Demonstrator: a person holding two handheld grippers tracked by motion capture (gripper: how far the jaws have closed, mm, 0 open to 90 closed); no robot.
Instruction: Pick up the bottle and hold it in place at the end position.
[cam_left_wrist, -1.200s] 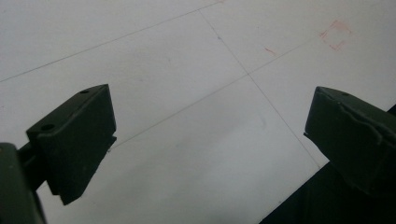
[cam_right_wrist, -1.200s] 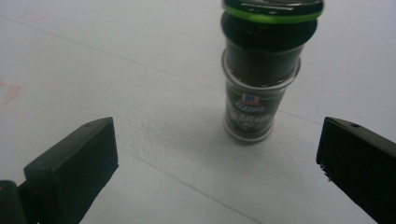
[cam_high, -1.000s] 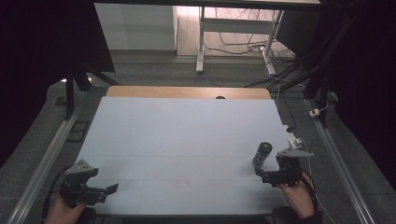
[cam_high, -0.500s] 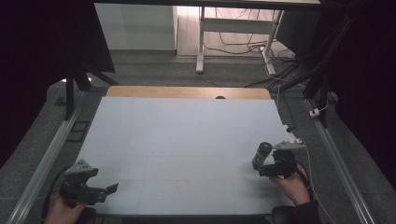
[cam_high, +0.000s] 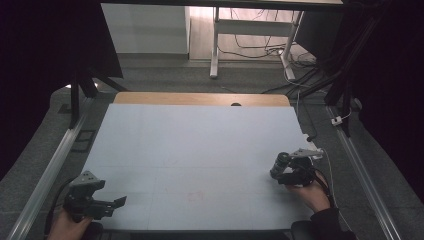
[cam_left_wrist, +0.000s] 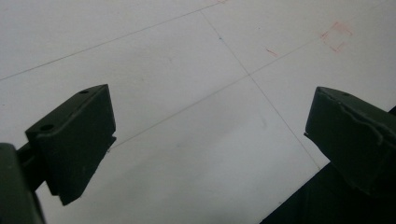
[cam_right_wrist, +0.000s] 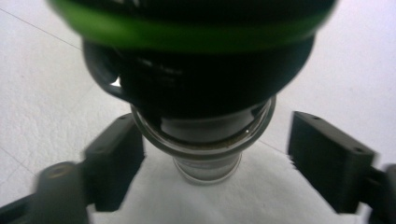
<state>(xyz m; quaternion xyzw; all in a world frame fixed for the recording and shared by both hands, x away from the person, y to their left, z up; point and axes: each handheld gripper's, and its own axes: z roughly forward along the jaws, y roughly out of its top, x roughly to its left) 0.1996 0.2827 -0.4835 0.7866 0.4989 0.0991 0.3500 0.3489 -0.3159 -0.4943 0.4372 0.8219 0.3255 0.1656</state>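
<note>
bottle (cam_high: 281, 163) stands upright between the right claw (cam_high: 284, 176)'s jaws, which have just been closing, not yet clearly gripping, likely to lift it. left claw (cam_high: 112, 204) hangs wide open, empty, over the desk (cam_high: 190, 145).

Bottle (cam_high: 280, 163) at right tool (cam_high: 285, 175), table (cam_high: 190, 145) open leftward, left tool (cam_high: 107, 204) well apart

Left gripper (cam_high: 119, 202) low at near left table corner, held in left hand (cam_high: 65, 226), jaws spread wide. Right gripper (cam_high: 278, 173) at right side, right hand (cam_high: 311, 192) behind it, jaws pointing left, just been closing, still apart, bottle between them.
</note>
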